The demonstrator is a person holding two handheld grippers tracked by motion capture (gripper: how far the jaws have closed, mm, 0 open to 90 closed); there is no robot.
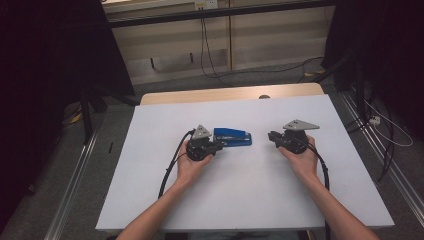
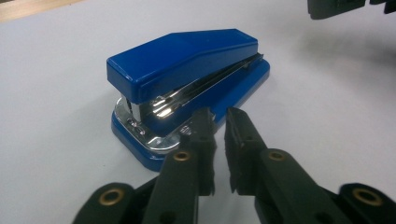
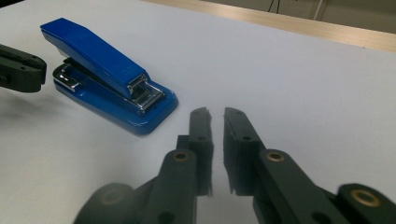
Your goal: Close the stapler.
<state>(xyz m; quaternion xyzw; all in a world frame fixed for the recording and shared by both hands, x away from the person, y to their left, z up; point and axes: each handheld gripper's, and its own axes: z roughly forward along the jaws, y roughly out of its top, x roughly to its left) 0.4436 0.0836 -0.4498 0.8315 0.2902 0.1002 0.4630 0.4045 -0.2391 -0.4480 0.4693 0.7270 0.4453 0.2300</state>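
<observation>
A: What is around you, from the high view?

B: A white table (image 1: 240, 195) on a wooden top, grey floor beyond it, a pale wall panel with black cables hanging down, and dark curtains on either side. My forearms come in from the bottom edge. My left tongs (image 1: 218, 145) point at the near end of a blue stapler (image 1: 233, 137) lying near the middle of the table. My right tongs (image 1: 271, 136) sit well apart from it on the other side, aimed back toward it.

A: And along the left tongs?

B: In the left gripper view my left tongs (image 2: 218, 126) show a narrow slit between the jaws, with nothing in it. Their tips are just beside the stapler (image 2: 187, 60), at its chrome front; I cannot tell whether they touch it. The stapler rests flat on the white table (image 2: 56, 93).

A: The right one?

B: In the right gripper view my right tongs (image 3: 216, 123) are also only a slit apart and hold nothing. The stapler (image 3: 98, 60) lies near, up to the left, on the table (image 3: 289, 84), whose wooden edge runs along the top.
</observation>
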